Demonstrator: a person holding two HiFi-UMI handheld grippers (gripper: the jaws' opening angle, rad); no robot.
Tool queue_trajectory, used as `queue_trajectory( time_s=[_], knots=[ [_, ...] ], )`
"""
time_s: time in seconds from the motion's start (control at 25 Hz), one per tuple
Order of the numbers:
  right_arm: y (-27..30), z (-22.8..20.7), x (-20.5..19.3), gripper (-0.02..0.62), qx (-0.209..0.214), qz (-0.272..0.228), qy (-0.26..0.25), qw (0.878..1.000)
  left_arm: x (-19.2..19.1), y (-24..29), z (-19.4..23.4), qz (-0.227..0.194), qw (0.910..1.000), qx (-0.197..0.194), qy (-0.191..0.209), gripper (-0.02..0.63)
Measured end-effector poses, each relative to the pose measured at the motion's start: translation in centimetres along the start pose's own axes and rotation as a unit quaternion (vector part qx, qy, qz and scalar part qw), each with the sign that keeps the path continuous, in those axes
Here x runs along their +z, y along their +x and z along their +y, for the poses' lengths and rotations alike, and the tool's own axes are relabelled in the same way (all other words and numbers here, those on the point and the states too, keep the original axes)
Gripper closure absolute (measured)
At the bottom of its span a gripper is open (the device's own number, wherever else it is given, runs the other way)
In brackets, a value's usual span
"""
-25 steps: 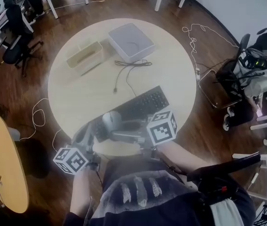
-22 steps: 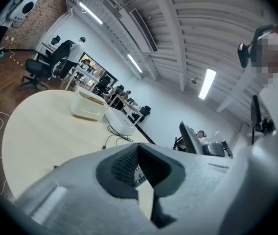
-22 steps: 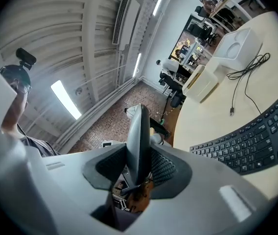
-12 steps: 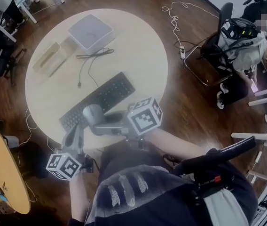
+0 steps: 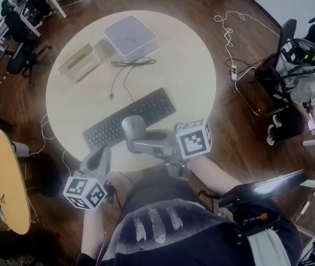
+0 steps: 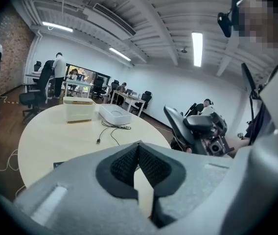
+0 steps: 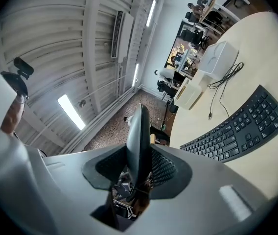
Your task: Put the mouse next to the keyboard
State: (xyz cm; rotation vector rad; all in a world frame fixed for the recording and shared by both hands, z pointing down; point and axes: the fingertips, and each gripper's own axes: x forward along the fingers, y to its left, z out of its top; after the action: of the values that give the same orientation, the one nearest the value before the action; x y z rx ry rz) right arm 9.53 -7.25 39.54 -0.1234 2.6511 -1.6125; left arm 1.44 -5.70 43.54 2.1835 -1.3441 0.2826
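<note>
A black keyboard [image 5: 130, 118] lies slanted on the near half of the round pale table [image 5: 185, 71]. My right gripper [image 5: 142, 143] is shut on a grey mouse [image 5: 132, 128], holding it just above the keyboard's near edge. In the right gripper view the mouse [image 7: 139, 141] stands edge-on between the pads, with the keyboard [image 7: 237, 131] to the right. My left gripper [image 5: 99, 160] hangs at the table's near rim, shut and empty. The left gripper view shows its pads [image 6: 129, 166] pressed together.
A white box [image 5: 131, 36], a beige tray [image 5: 79, 60] and a loose black cable [image 5: 125, 73] lie on the far half of the table. A second wooden table [image 5: 5, 193] stands at the left. Office chairs [image 5: 282, 71] and floor cables [image 5: 232, 32] lie to the right.
Both grippers have shifted a little to the right along the keyboard's near side. The mouse stays in the right gripper. The left gripper has rolled and stays shut.
</note>
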Motion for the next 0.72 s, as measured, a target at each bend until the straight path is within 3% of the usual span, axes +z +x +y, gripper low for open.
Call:
queue_trajectory(
  time_s=[0.2,0.4,0.72],
  knots=[
    [2.0,0.9,0.0,0.451,-0.012,0.018,-0.011,1.000,1.4,0.4,1.5,-0.009,0.9995,-0.021,0.024,0.607],
    [3.4,0.7,0.1,0.453,-0.055,0.046,-0.023,0.997,1.5,0.8,3.8,-0.028,0.9989,-0.037,-0.003,0.607],
    [4.4,-0.3,0.7,0.451,-0.140,0.022,-0.017,0.990,1.0,1.9,8.0,-0.020,0.9968,-0.070,-0.032,0.607]
  ],
)
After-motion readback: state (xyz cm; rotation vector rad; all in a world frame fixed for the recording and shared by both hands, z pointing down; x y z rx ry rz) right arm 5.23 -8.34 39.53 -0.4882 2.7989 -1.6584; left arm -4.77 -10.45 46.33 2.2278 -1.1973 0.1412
